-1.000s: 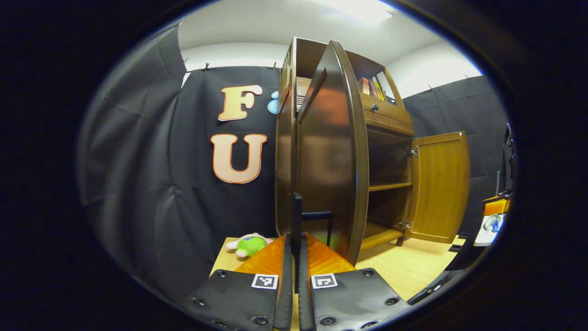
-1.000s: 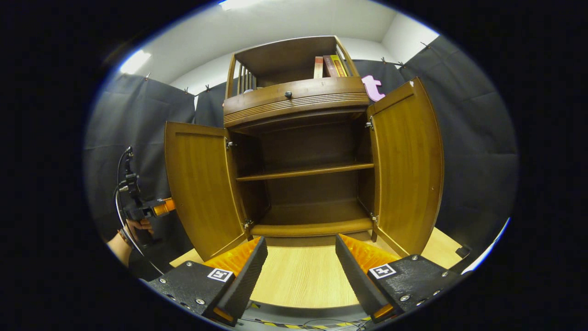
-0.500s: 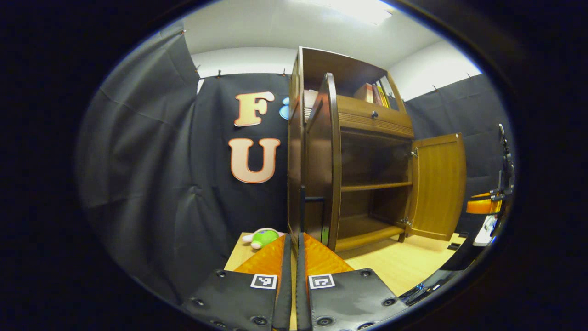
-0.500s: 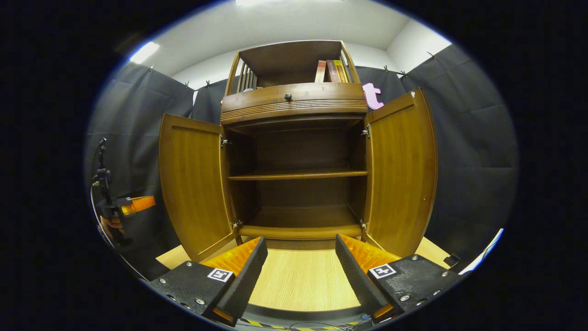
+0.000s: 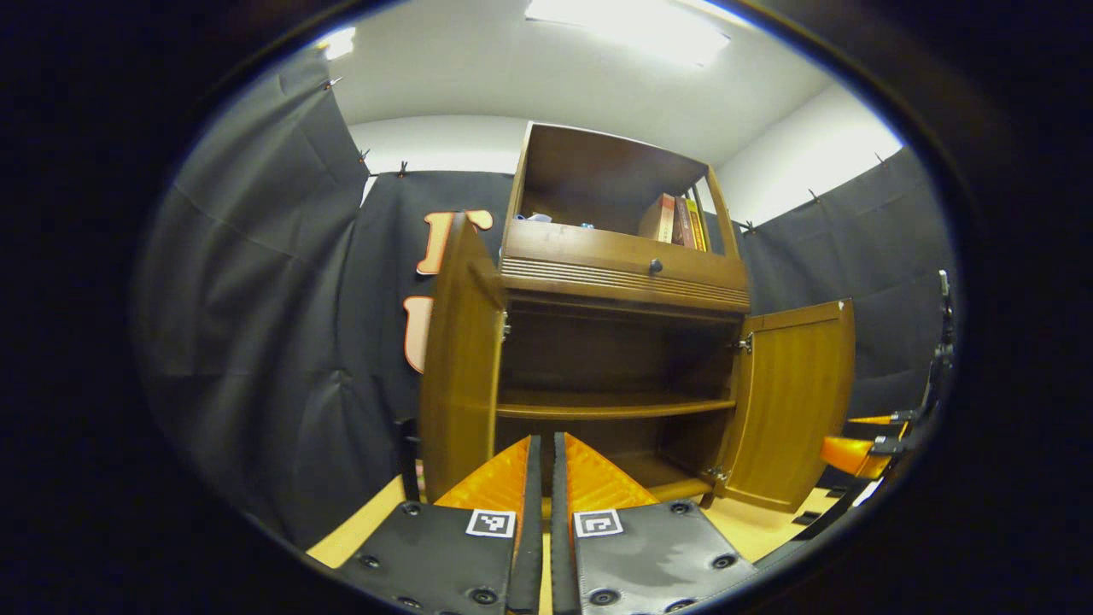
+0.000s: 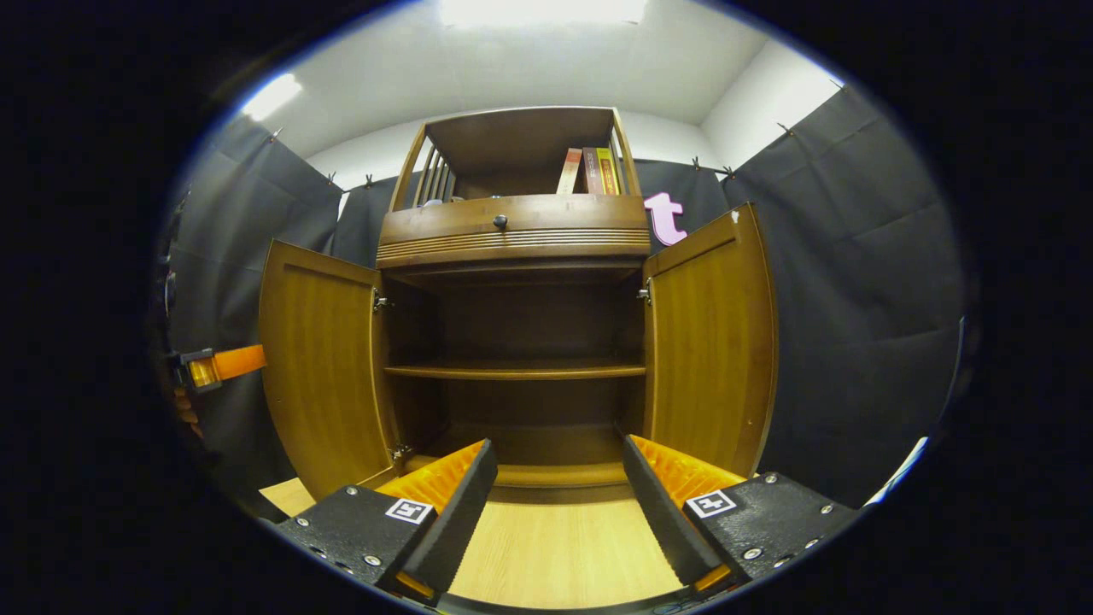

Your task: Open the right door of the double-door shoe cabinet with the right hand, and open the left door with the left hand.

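Double-door shoe cabinet (image 6: 512, 342) dead ahead of the right claw (image 6: 559, 465), standing on the pale wooden surface (image 6: 564, 547). Left door (image 6: 320, 376) and right door (image 6: 713, 342) both swung wide, inner shelf (image 6: 512, 371) bare between them. Above the doors, a drawer with a small dark knob (image 6: 500, 221); higher still, a few books (image 6: 589, 171) upright in the top compartment, spine lettering too small to read. Right claw gaping wide, gripping nothing, short of the cabinet's base. Left claw (image 5: 546, 465) pressed nearly closed, only a thin slit between the fingers, nothing held, pointed at the open cabinet (image 5: 615, 359) with the left door (image 5: 457, 359) edge-on just beside it and the right door (image 5: 798, 401) off to its right. Cabinet floor partly hidden behind both claws. Square black-and-white markers (image 5: 598, 522) on each claw, not legible as text.
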Motion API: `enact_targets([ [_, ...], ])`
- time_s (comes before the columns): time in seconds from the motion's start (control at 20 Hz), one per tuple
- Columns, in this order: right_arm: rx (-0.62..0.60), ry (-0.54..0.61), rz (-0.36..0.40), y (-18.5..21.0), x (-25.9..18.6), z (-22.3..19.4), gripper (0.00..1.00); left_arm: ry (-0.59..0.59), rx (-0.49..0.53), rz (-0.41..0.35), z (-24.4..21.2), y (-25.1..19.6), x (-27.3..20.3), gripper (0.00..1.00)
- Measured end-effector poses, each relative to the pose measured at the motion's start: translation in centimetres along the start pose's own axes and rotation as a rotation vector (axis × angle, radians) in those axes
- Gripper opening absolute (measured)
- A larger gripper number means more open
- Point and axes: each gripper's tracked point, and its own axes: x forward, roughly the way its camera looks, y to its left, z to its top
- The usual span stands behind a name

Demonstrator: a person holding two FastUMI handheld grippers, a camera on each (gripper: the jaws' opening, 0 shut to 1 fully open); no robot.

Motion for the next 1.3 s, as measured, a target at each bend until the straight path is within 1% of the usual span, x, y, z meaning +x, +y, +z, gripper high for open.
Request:
enact_targets([
  [0.05,-0.004,0.006,-0.002,-0.7,-0.2,-0.4,0.96,-0.005,0.009,0.020,-0.4,-1.1,0.9,0.11],
  [0.1,-0.007,0.010,0.000,-1.3,-0.2,-0.4,0.92,-0.008,0.011,0.033,-0.6,-2.4,1.6,0.11],
  [0.25,-0.028,0.027,-0.003,-3.6,-0.3,-0.8,0.92,-0.009,-0.017,0.056,-2.1,-5.6,2.7,0.12],
  [0.3,-0.030,0.024,-0.004,-4.2,-0.4,-1.5,1.00,-0.009,-0.015,0.062,-2.4,-6.3,3.0,0.14],
  [0.35,-0.030,0.021,-0.004,-5.0,-0.4,-1.4,0.92,-0.010,-0.004,0.081,-2.7,-6.7,3.4,0.19],
  [0.5,-0.021,0.021,0.002,-6.9,0.1,-1.6,0.92,-0.002,-0.004,0.131,-3.7,-7.4,4.5,0.43],
  [0.6,-0.016,0.029,0.012,-7.8,0.6,-1.8,0.92,-0.002,-0.032,0.145,-3.6,-8.0,5.1,0.61],
  [0.8,0.002,0.023,0.033,-8.7,1.0,-1.8,0.92,0.026,-0.036,0.177,-4.9,-8.3,5.6,0.97],
  [0.85,0.006,0.022,0.041,-8.7,1.0,-1.8,0.92,0.032,-0.039,0.184,-5.2,-8.3,5.5,0.92],
  [0.9,0.006,0.024,0.048,-8.7,0.9,-2.0,0.92,0.036,-0.032,0.198,-5.6,-8.0,5.4,0.96],
  [1.0,0.001,0.036,0.060,-8.7,0.9,-2.6,0.92,0.035,0.028,0.255,-5.9,-6.9,5.2,0.99],
  [1.05,-0.002,0.041,0.065,-8.7,0.7,-2.8,0.92,0.032,0.055,0.279,-5.8,-6.4,5.2,0.97],
  [1.15,-0.006,0.045,0.069,-8.7,0.5,-3.1,0.92,0.024,0.072,0.287,-5.6,-6.6,5.5,0.94],
  [1.2,-0.006,0.049,0.069,-8.8,0.6,-3.3,0.92,0.018,0.073,0.285,-5.4,-6.8,5.7,0.97],
  [1.3,-0.002,0.059,0.064,-8.9,0.7,-3.7,0.92,0.002,0.072,0.281,-4.9,-7.0,5.8,0.95],
])
